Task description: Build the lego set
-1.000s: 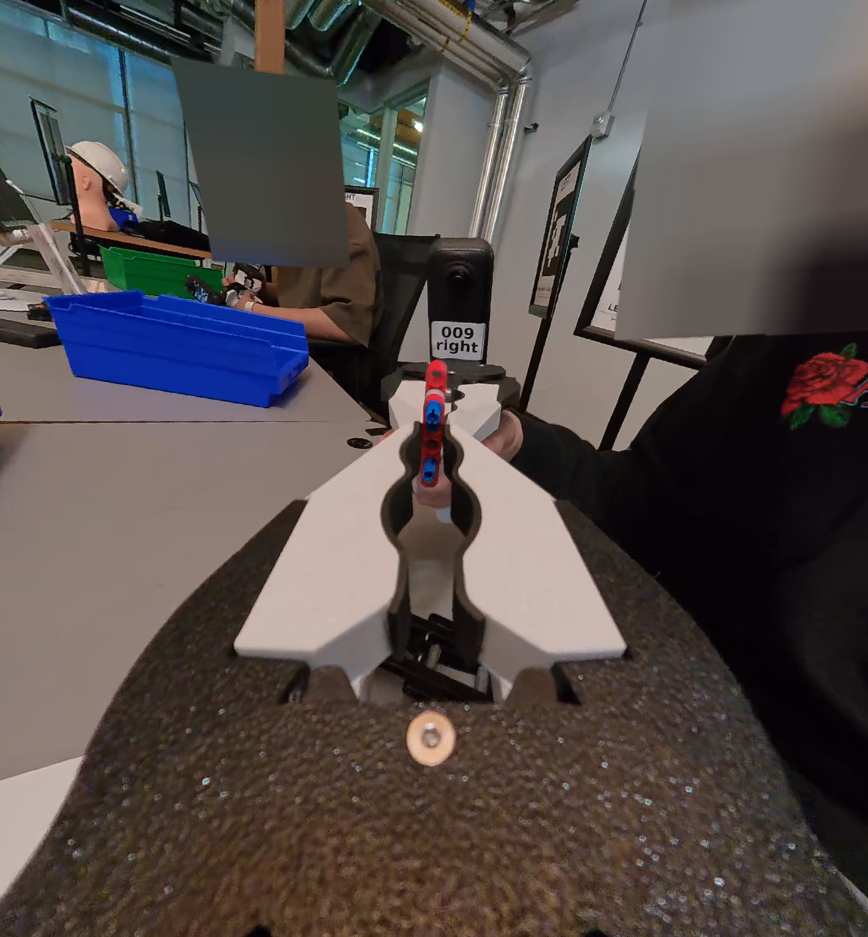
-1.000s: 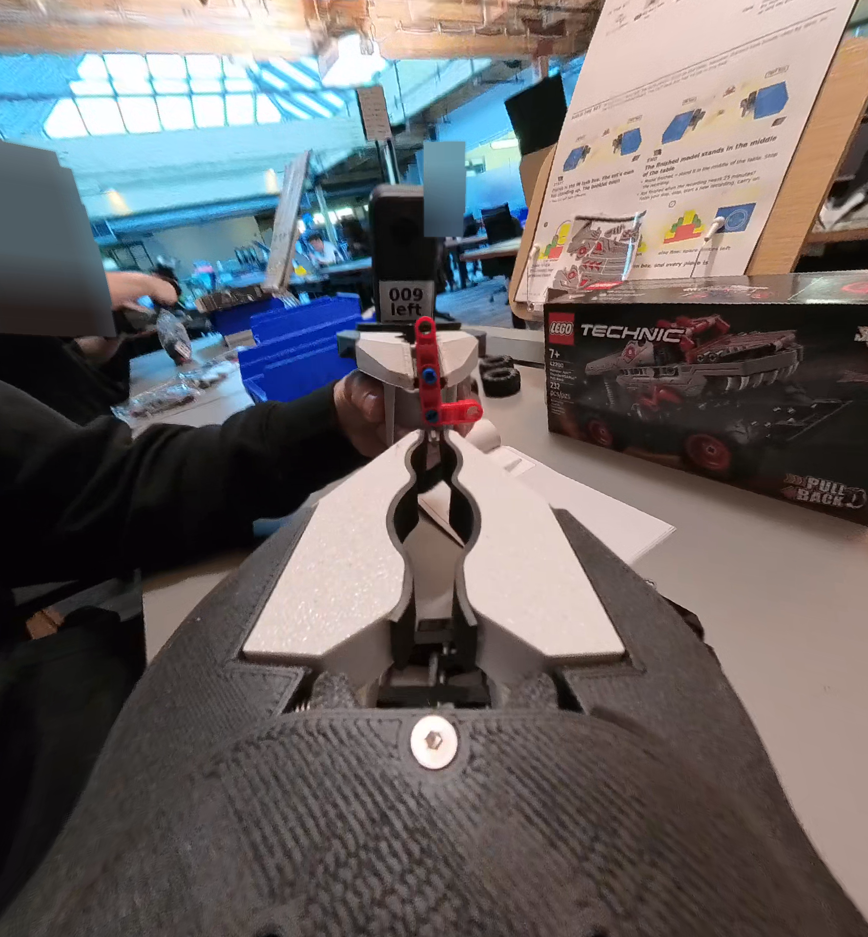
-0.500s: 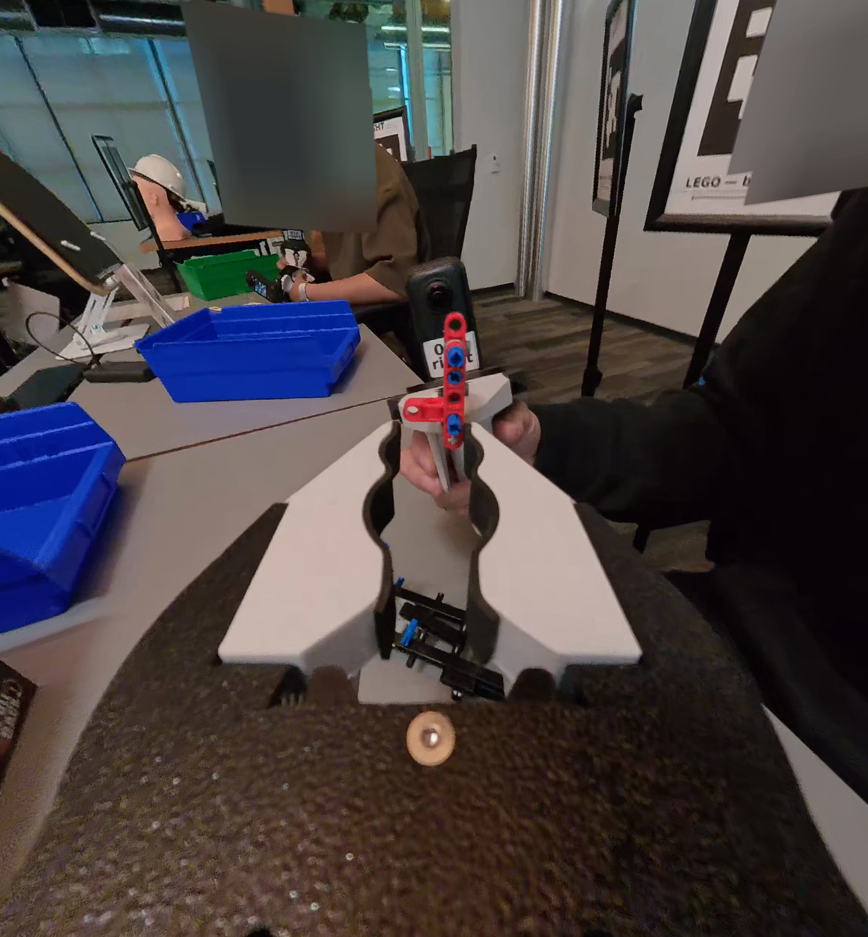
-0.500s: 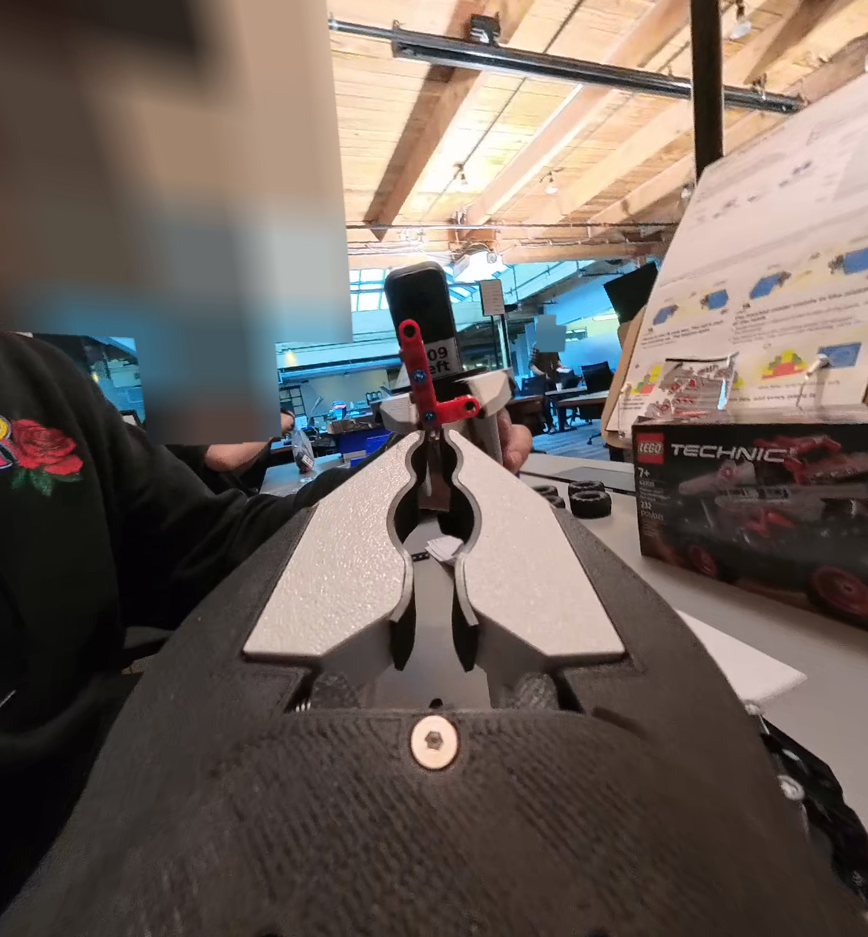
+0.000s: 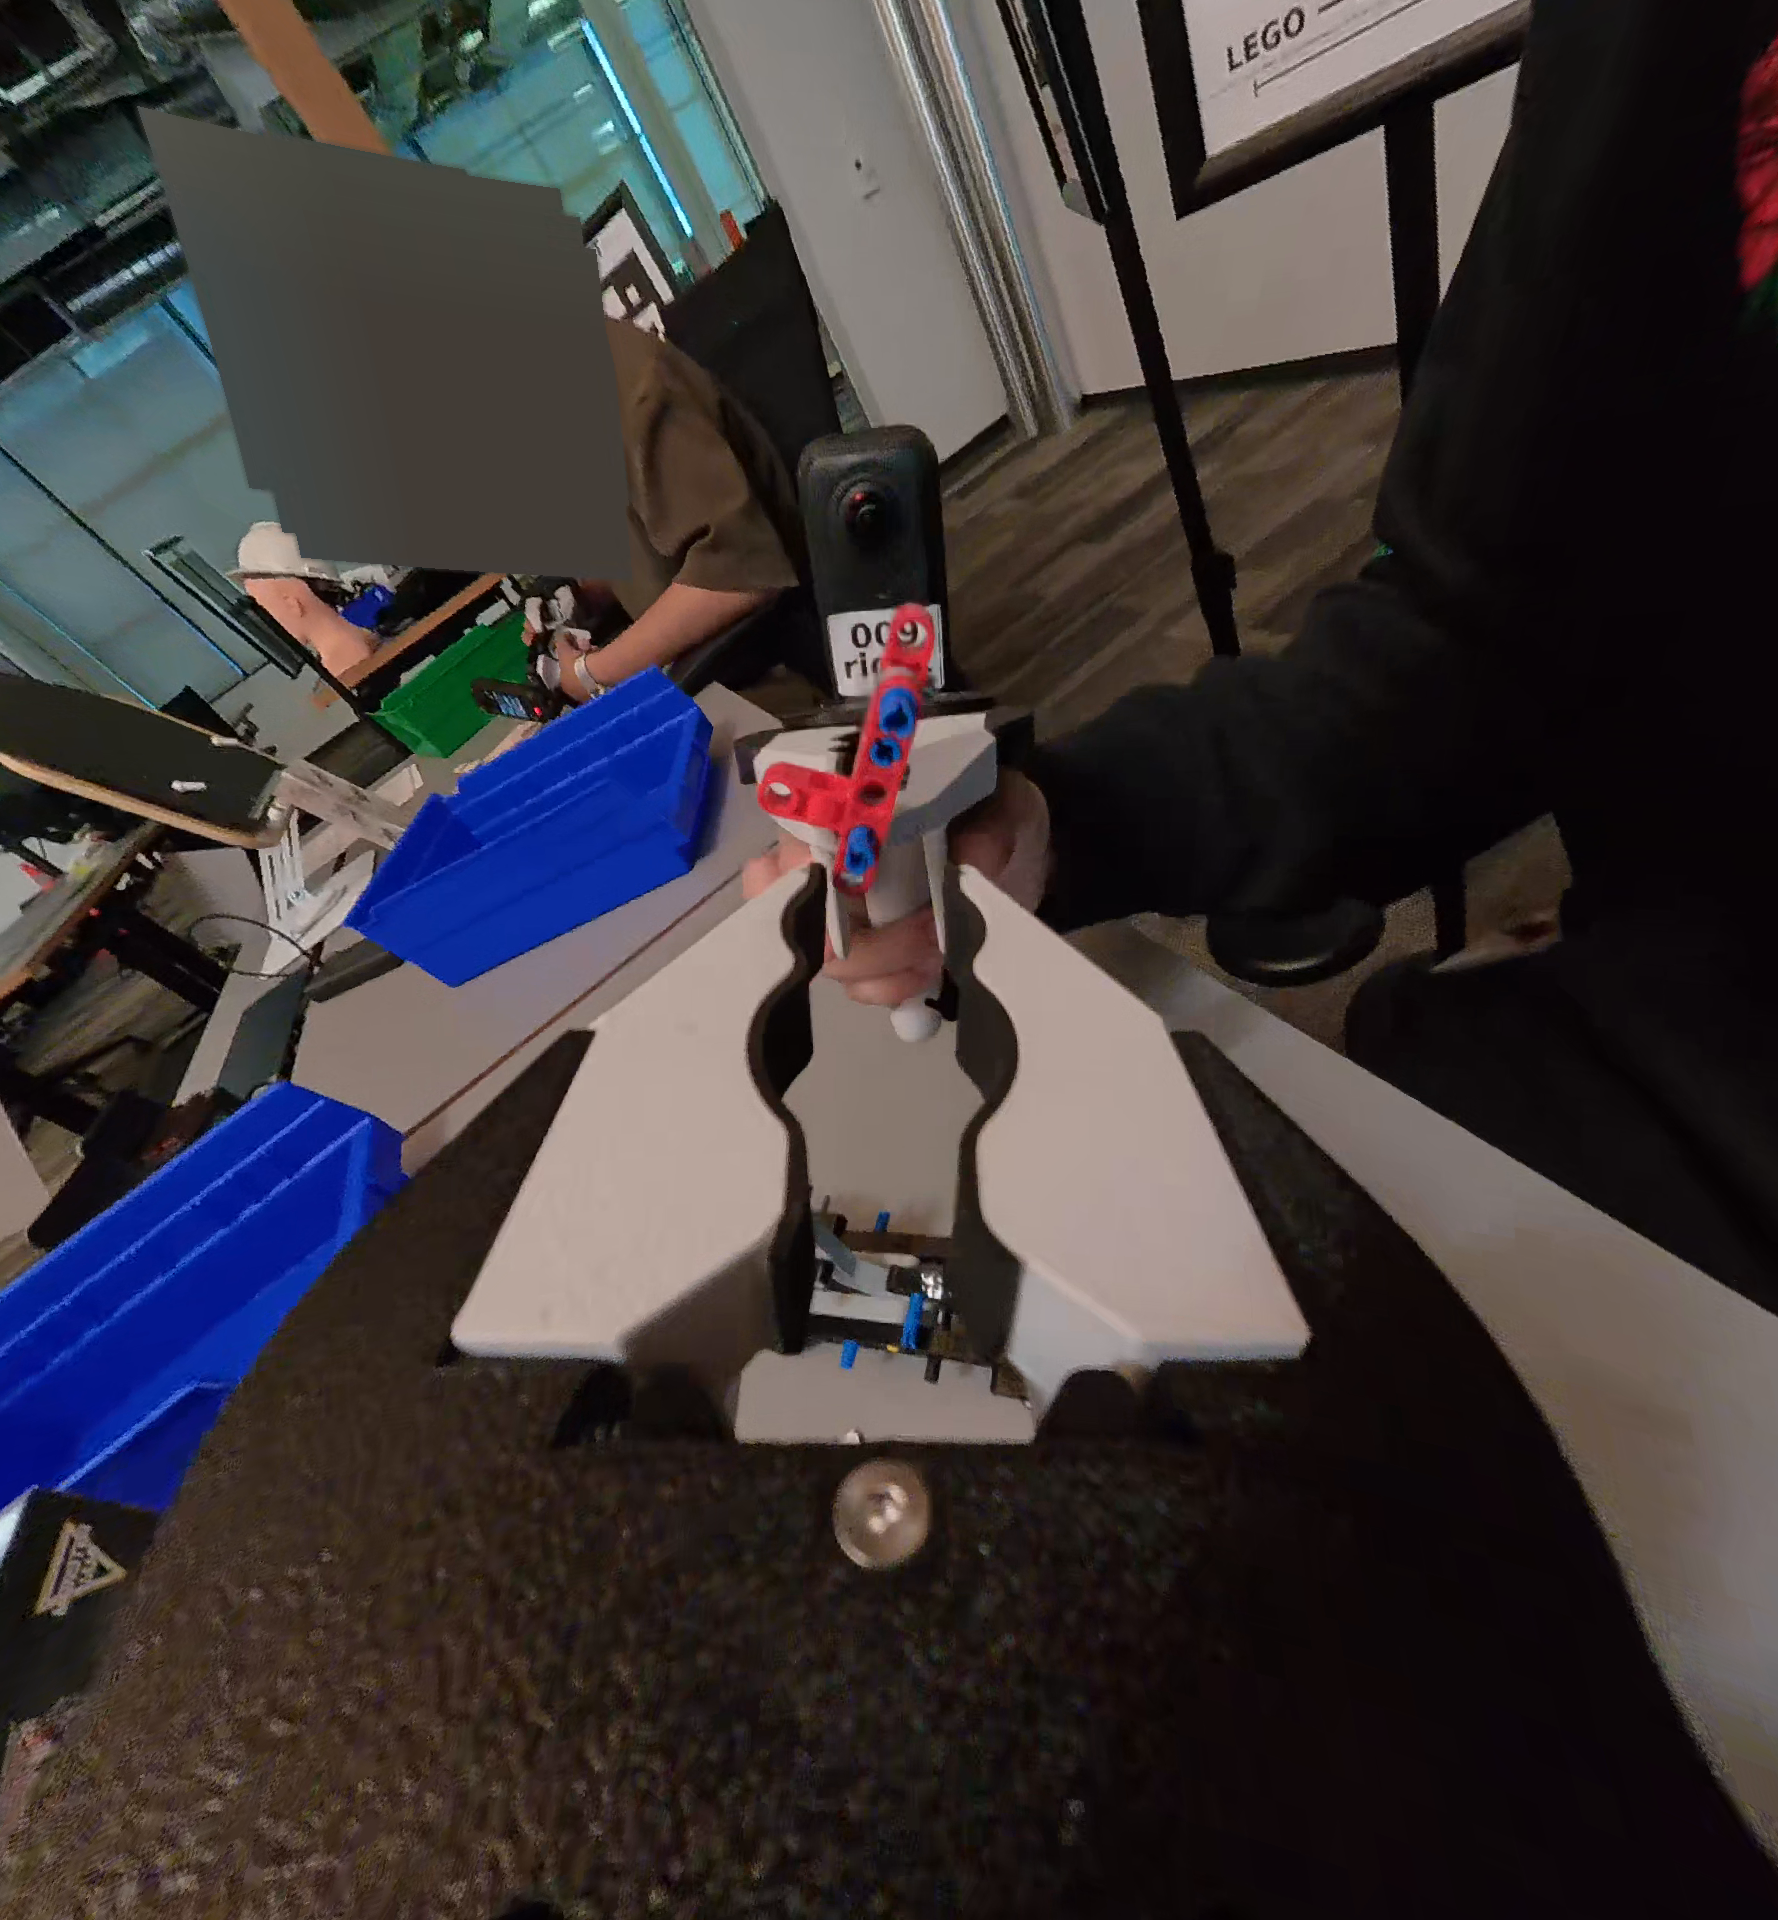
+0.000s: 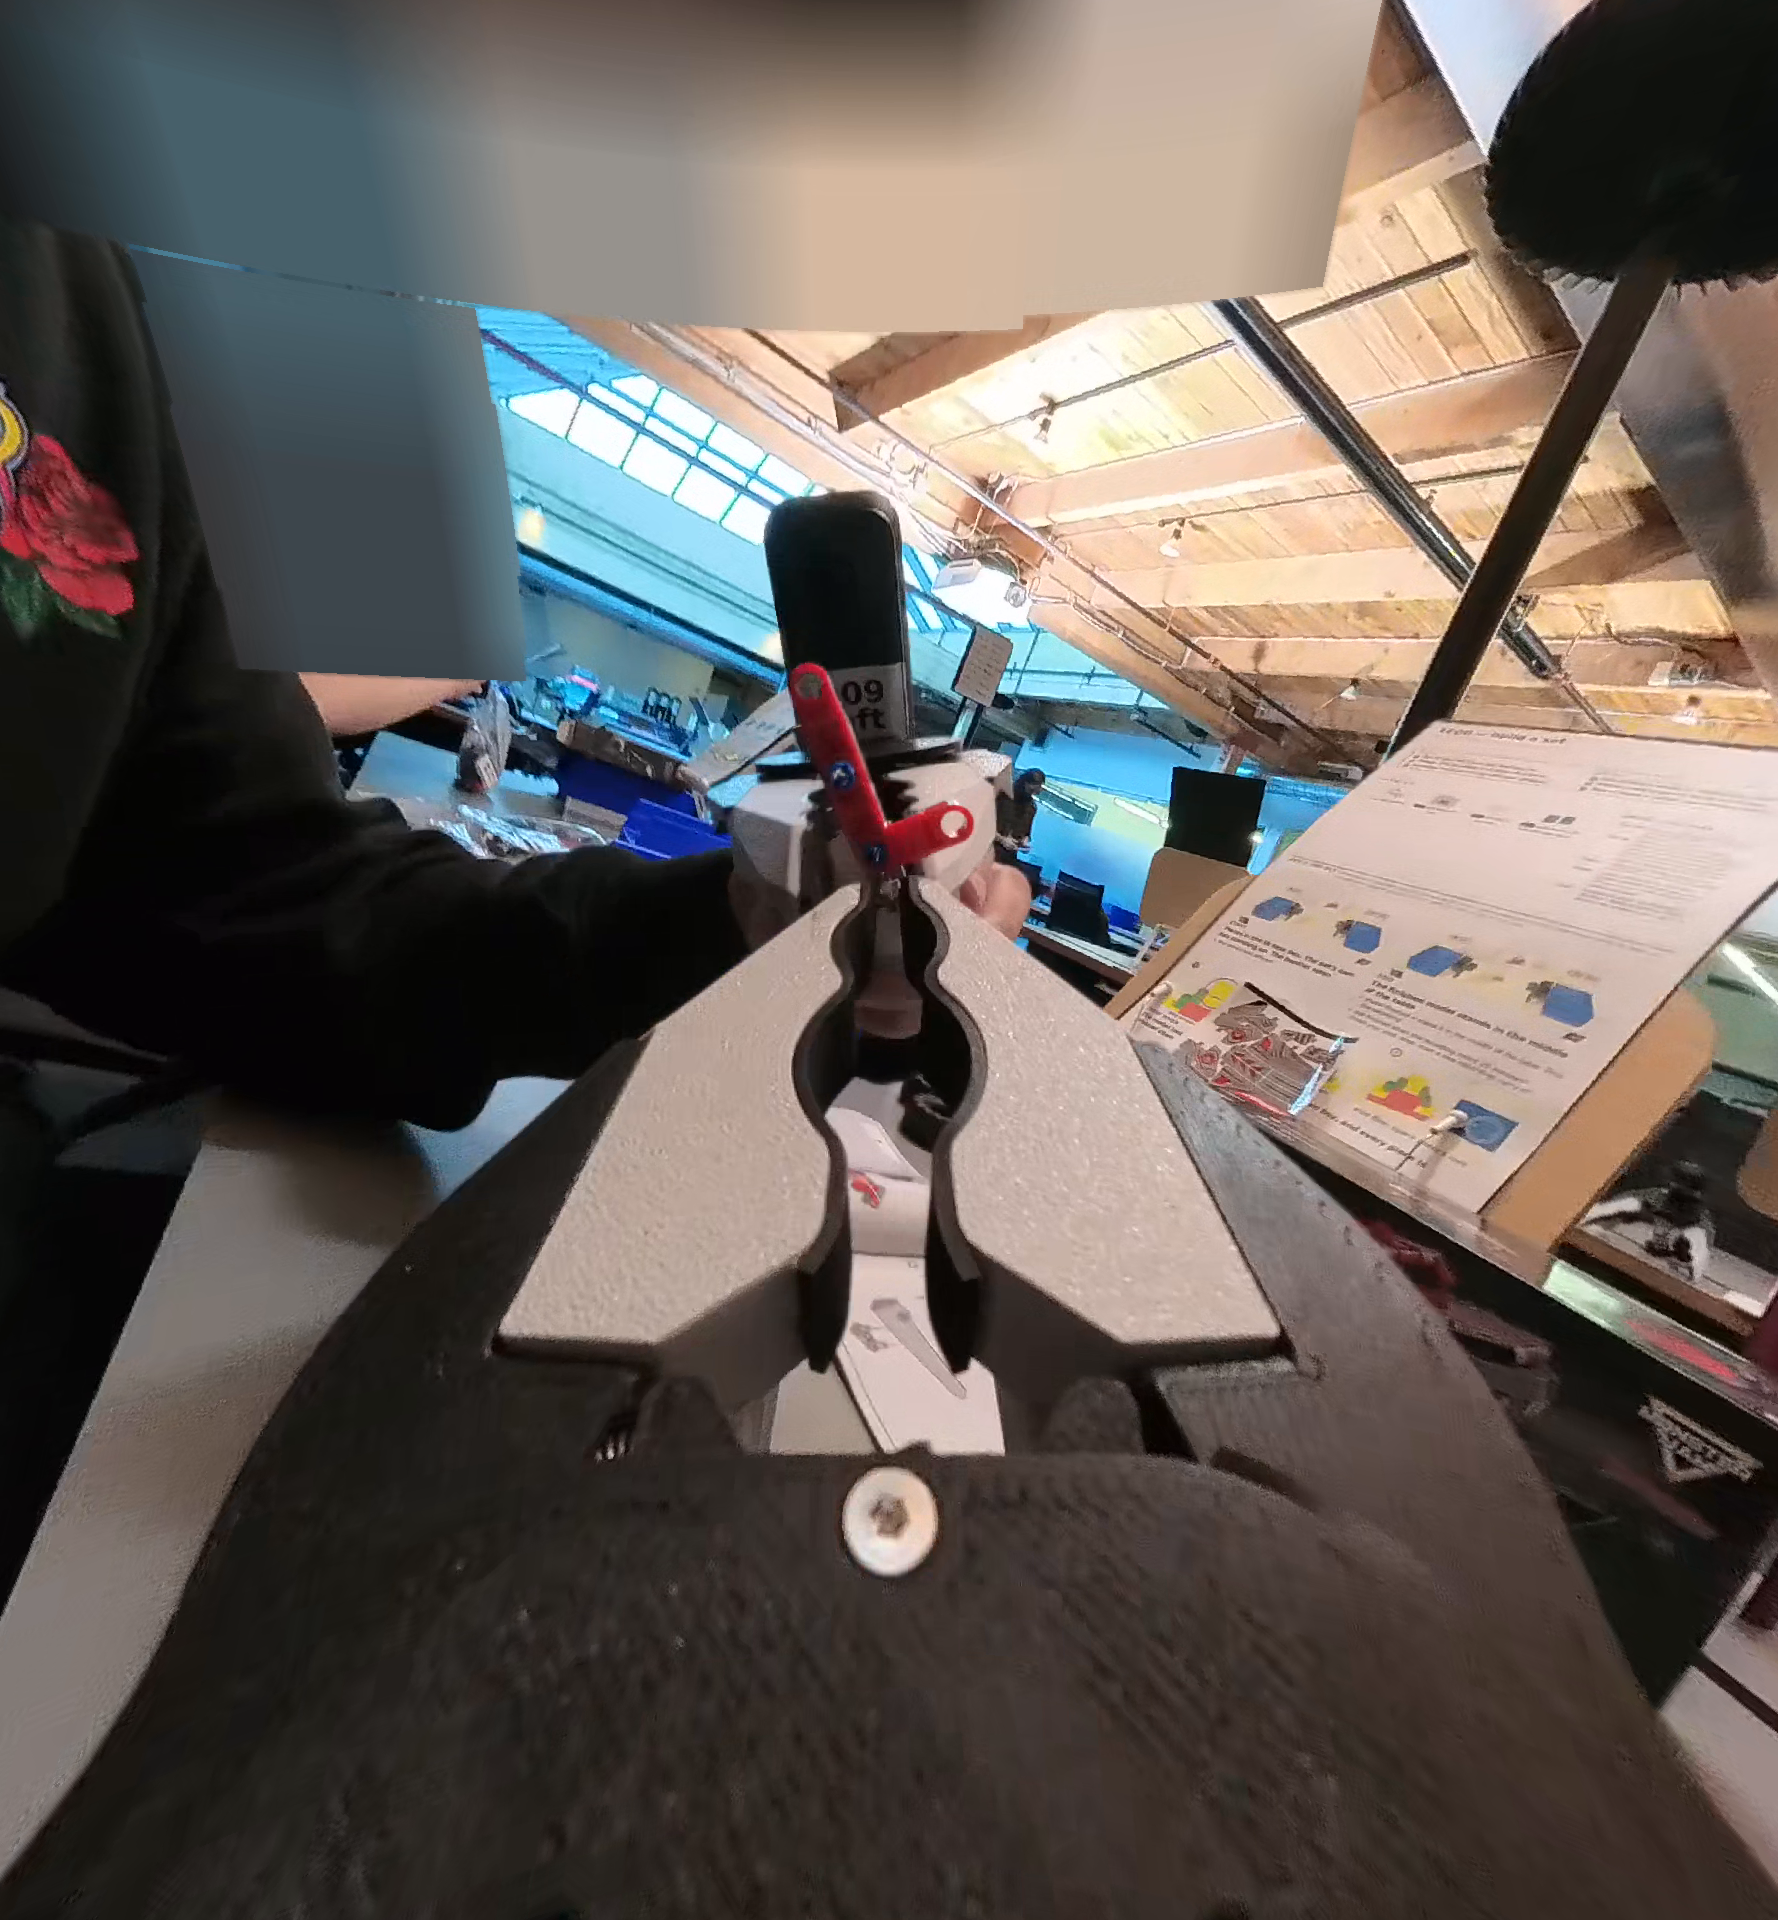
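Fingers [image 6: 1061,1039] of the right gripper [image 6: 890,891] are clamped on the lower end of a red T-shaped lego piece [image 6: 857,781], held up in the air. Opposite it, the left gripper [image 5: 885,904] has its fingers [image 5: 698,1049] apart, holding nothing. Two blue bins [image 5: 552,831] stand on the desk [image 5: 511,1029] behind.

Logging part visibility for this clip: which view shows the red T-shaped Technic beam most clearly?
The left wrist view: the red T-shaped Technic beam faces the camera, its holes and blue pins distinct, the side arm fully visible. In the right wrist view the beam appears more edge-on, pinched at its lower end by the right hand-held gripper, with only small blue pin ends showing.
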Action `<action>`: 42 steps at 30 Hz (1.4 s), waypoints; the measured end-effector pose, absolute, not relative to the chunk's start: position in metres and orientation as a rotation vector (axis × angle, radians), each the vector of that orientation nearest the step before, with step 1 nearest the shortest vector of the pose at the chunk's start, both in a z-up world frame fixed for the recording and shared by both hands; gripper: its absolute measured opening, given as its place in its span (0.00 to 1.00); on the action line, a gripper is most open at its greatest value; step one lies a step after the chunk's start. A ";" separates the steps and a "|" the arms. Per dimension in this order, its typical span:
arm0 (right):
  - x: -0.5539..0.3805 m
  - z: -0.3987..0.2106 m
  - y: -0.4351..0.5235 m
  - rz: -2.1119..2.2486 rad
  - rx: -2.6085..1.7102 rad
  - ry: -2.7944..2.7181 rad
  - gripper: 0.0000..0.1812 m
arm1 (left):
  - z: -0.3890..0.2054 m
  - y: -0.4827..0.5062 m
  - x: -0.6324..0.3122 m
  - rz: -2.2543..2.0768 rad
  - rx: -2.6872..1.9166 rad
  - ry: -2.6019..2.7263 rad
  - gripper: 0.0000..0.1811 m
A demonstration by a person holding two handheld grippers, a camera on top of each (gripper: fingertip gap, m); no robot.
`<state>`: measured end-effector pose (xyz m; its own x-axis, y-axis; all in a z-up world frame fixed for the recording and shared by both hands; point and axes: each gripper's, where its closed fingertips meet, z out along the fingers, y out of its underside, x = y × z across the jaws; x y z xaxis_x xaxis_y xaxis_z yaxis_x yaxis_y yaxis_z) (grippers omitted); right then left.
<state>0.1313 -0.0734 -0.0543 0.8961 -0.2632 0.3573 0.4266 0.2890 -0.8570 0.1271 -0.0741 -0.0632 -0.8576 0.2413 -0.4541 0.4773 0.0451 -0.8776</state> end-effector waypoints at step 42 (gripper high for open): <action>0.221 -0.175 -0.093 -0.442 -1.770 0.425 0.08 | -0.152 -0.085 0.217 -2.340 0.157 2.388 0.02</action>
<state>0.2207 -0.0929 -0.1749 0.8610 -0.5034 0.0726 -0.0530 -0.2309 -0.9715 0.2174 -0.0854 -0.1522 -0.9746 0.2090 0.0812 -0.0769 0.0286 -0.9966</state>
